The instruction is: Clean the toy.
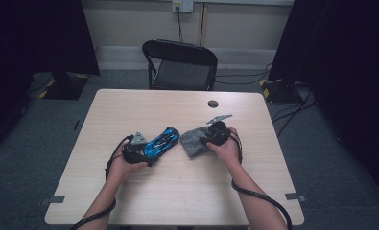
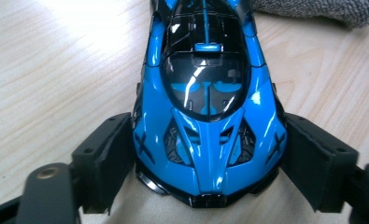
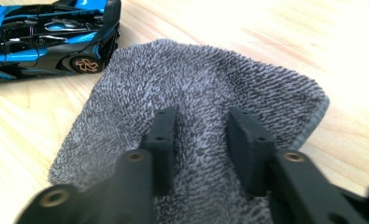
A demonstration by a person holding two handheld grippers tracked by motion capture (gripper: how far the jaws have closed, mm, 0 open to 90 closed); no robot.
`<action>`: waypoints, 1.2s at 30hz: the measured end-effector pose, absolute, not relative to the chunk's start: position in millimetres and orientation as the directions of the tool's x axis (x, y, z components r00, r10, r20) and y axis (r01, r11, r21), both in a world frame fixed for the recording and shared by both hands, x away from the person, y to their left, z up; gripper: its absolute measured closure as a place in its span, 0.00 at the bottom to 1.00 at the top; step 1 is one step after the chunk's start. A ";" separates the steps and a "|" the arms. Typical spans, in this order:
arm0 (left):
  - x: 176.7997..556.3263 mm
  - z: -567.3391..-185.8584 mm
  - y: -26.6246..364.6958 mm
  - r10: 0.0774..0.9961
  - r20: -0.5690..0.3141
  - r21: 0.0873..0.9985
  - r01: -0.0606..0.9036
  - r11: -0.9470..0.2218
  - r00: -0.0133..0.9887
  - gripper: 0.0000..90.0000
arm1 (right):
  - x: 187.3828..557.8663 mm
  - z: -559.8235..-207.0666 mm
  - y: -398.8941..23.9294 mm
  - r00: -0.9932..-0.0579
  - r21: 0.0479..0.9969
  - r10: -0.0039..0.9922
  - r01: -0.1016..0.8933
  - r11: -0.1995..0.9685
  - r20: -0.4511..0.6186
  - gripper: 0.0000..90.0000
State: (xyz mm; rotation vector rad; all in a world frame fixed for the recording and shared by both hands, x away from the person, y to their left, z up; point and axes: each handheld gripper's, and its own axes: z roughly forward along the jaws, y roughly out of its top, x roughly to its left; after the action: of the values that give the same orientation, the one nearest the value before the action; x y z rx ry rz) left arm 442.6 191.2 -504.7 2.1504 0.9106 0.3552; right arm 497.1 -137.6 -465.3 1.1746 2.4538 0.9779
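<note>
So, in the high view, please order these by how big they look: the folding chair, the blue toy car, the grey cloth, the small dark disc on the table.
1. Folding chair, clearly largest, though it stands farther from the camera.
2. Blue toy car and grey cloth: about alike, both partly hidden, so not ranked.
3. Small dark disc, smallest.

Left gripper grips blue toy car at near end. Grey cloth lies btwn car & right gripper, touching both.

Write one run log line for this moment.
left gripper: shut on toy car | right gripper: open over grey cloth | table
</note>
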 end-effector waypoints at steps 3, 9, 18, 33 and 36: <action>443.0 -504.4 193.4 0.707 -0.035 0.737 0.496 -0.459 0.706 0.20 | 496.7 -462.2 -137.9 -0.652 0.679 0.755 0.584 0.446 0.065 0.59; 442.4 -502.8 193.6 0.704 -0.032 0.735 0.494 -0.464 0.710 0.19 | 495.7 -454.8 -140.6 -0.671 0.696 0.739 0.558 0.451 0.059 0.55; 442.4 -498.4 193.4 0.704 -0.046 0.747 0.492 -0.447 0.709 0.20 | 505.4 -451.3 -152.1 -0.658 0.704 0.750 0.565 0.430 0.069 0.55; 440.0 -485.0 194.8 0.687 -0.030 0.762 0.462 -0.454 0.726 0.23 | 508.9 -449.2 -170.0 -0.658 0.714 0.748 0.565 0.413 0.087 0.66; 438.1 -480.2 195.8 0.681 -0.051 0.775 0.459 -0.435 0.731 0.27 | 507.0 -452.0 -175.1 -0.649 0.709 0.756 0.572 0.413 0.083 0.70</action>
State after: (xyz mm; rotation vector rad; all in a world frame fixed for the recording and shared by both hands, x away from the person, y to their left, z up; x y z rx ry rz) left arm 438.1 195.8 -480.2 2.1073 0.8592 0.3417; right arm 507.0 -175.1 -452.0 1.1629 2.4204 1.0658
